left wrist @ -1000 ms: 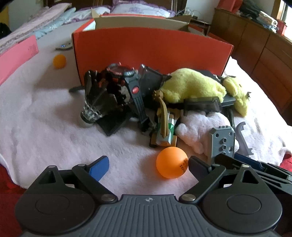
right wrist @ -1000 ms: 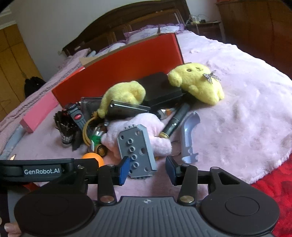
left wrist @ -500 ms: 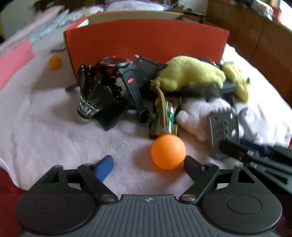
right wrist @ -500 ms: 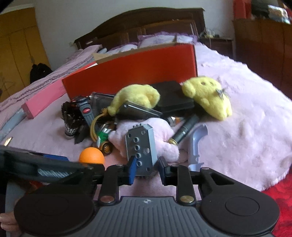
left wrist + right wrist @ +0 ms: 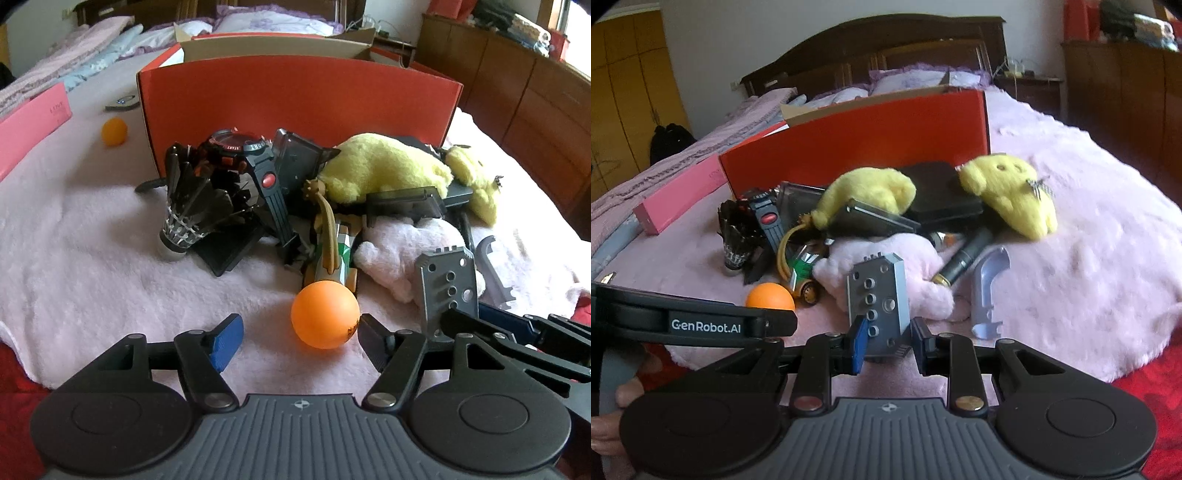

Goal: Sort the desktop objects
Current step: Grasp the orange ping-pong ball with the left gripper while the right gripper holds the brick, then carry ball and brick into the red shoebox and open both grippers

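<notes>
A pile of small objects lies on a pink blanket in front of an orange box (image 5: 295,96). My right gripper (image 5: 888,341) is shut on the lower end of a grey studded toy plate (image 5: 877,299), which also shows in the left wrist view (image 5: 447,288). My left gripper (image 5: 299,338) is open, with an orange ball (image 5: 325,314) between its fingertips, close to the right finger. The ball shows in the right wrist view (image 5: 770,297) too. The pile holds a black shuttlecock (image 5: 188,210), a black watch (image 5: 255,166), a toy car (image 5: 332,251) and yellow plush toys (image 5: 384,170).
A second orange ball (image 5: 114,131) lies left of the box. A pink box (image 5: 29,122) stands at the far left. A pink plush (image 5: 886,251), a pen (image 5: 964,258) and a grey curved part (image 5: 988,291) lie at the right of the pile. Wooden cabinets stand beyond the bed.
My right gripper has closed from open onto the grey toy plate. My left gripper has moved forward so the orange ball sits between its fingertips.
</notes>
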`<state>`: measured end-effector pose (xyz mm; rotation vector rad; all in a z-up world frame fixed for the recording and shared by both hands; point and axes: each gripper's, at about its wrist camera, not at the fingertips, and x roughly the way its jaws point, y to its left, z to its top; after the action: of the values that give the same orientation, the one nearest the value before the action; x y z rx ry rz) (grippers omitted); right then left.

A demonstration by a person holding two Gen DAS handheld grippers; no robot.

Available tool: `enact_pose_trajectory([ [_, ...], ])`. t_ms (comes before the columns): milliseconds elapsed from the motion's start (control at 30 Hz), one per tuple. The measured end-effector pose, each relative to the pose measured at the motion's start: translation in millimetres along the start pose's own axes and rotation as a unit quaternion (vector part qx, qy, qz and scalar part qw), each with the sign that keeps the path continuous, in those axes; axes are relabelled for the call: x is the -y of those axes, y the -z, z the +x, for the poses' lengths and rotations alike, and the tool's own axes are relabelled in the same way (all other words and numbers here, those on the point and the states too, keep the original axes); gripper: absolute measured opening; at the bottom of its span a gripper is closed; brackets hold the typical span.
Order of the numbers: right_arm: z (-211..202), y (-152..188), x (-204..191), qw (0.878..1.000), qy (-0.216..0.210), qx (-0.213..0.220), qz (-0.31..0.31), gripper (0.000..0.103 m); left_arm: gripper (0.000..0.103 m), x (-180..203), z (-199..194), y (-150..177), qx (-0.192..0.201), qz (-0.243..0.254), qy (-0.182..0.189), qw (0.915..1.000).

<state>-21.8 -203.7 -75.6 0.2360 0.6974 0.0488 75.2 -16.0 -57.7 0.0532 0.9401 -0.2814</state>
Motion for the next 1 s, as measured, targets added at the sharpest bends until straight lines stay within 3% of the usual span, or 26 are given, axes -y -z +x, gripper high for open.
enact_pose_trajectory([
  [133, 1.5, 2.0, 0.5, 1.000, -0.001, -0.003, 0.001, 0.029, 0.064, 1.6, -0.2, 0.6, 0.004, 0.009, -0.006, 0.9999],
  [200, 1.1, 2.8, -0.9, 1.000, 0.000, 0.000, -0.005, 0.028, 0.039, 2.1, -1.3, 1.5, 0.004, 0.017, -0.007, 0.9998],
  [633, -16.5, -3.8, -8.3, 1.000, -0.013, 0.018, -0.021, 0.027, 0.039, -5.6, -27.1, 2.4, 0.025, 0.008, 0.015, 0.9995],
  [1000, -42.3, -25.5, -1.9, 0.998, -0.034, 0.048, 0.017, 0.027, 0.039, -3.1, -49.9, -11.8, 0.045, 0.018, 0.025, 0.9985],
])
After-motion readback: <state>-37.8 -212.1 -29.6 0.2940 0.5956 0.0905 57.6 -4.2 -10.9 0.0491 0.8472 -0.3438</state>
